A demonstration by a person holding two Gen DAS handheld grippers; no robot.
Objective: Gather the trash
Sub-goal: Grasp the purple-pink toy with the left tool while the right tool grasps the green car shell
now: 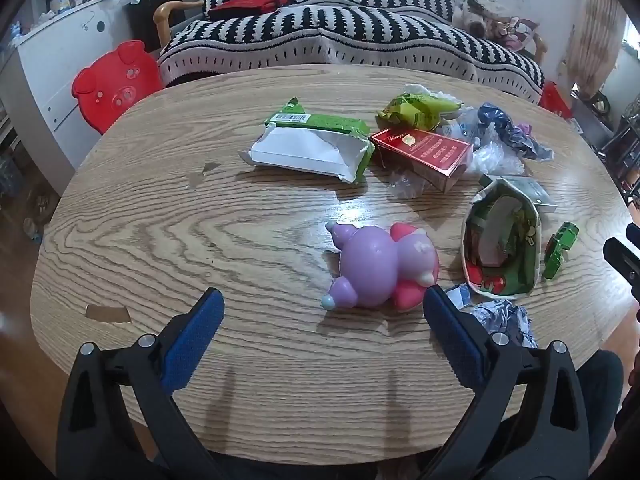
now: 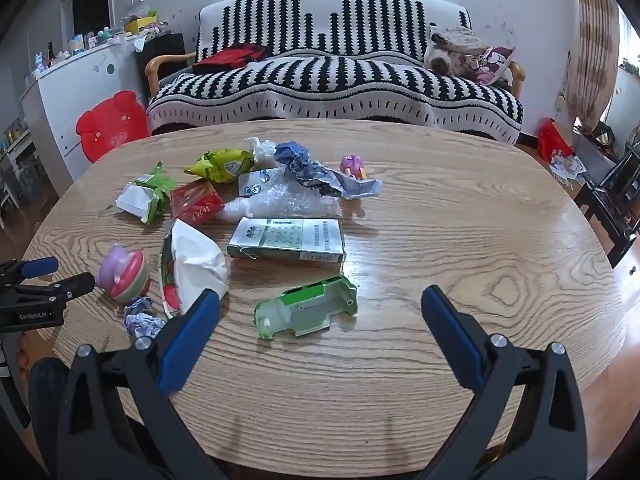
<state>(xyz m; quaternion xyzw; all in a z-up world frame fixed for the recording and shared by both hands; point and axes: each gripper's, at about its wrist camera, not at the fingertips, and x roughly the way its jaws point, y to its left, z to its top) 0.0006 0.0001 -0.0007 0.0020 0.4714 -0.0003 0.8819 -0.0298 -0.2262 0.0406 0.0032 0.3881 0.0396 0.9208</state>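
Both grippers released, nothing between the fingers; left gripper (image 1: 322, 316) hovers with the pig toy (image 1: 380, 268) just ahead of its tips — a toy, not trash; right gripper (image 2: 320, 312) has the green shell (image 2: 306, 308) between and just beyond its fingers — light, stiff, slick plastic; pinch across its narrow sides; the wrappers (image 2: 224, 166) farther ahead are soft, crushable

The right tool (image 1: 624, 258) is cut off by the left wrist view's right edge.
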